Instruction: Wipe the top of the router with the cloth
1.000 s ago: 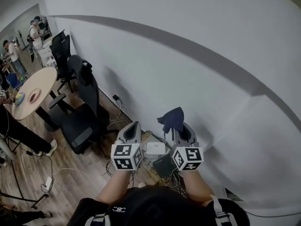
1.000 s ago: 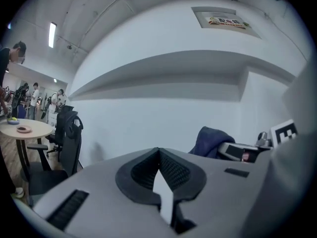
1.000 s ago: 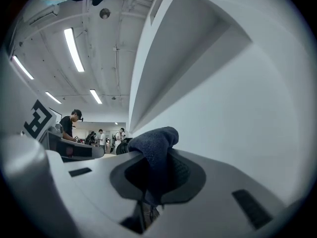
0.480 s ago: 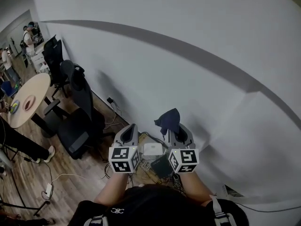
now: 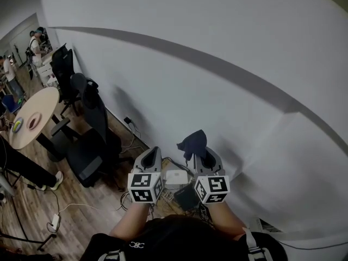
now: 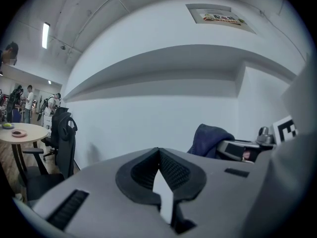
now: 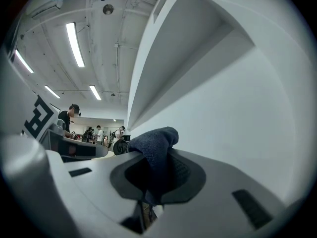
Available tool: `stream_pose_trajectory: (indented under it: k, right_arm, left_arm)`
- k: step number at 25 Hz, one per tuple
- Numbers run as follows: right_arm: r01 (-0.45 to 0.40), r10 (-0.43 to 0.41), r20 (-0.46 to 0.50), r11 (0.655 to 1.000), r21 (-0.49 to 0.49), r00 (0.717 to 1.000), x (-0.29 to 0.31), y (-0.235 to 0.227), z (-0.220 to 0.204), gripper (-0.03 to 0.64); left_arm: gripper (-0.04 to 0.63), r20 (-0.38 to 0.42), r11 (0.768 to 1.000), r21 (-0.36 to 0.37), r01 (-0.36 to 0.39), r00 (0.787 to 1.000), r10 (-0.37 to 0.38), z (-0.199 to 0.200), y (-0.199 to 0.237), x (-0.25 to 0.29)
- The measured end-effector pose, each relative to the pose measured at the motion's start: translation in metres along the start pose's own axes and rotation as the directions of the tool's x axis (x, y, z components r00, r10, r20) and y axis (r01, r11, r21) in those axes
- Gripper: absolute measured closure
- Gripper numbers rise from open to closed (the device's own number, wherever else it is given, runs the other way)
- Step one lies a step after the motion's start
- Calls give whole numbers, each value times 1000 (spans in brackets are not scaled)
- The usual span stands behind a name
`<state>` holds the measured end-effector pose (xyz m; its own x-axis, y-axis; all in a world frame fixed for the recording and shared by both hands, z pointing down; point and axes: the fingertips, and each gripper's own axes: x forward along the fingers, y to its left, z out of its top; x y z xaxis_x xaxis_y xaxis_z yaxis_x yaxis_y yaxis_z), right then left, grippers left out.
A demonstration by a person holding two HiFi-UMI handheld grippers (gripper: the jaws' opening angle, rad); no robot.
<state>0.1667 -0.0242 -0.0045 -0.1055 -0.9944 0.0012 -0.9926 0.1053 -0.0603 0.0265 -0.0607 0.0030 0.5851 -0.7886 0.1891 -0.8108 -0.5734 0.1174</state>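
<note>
Cloth of dark blue colour, soft and crumpled, was clamped between the jaws of the right gripper. In the right gripper view the jaws were closed on this cloth, and a rounded fold of it stood up above the tips of the right gripper. A thin part of the cloth hung down behind the jaws.

The left gripper was held just beside the right one, at nearly the same height. In the left gripper view its jaws were together at the tips and nothing was between them; only a narrow pale gap showed lower down between the black pads. The same view showed the cloth to the right.

Both grippers pointed forward toward a plain white wall. In the head view, a white square router lay on the floor below, between the two grippers. The cloth was above the router and was not touching it. A dark flat box lay just beside the router, among loose cables on the brown wooden floor. Black office chairs stood near the wall on the left.
</note>
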Motion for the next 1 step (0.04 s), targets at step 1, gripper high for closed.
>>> stream_pose_trajectory:
  k: [1]
  right_arm:
    - [-3,3,-1,1000,-1,1000,0,1,0,589]
  left_arm:
    - [594,-3,1000,0,-1,1000,1,-1,0,0]
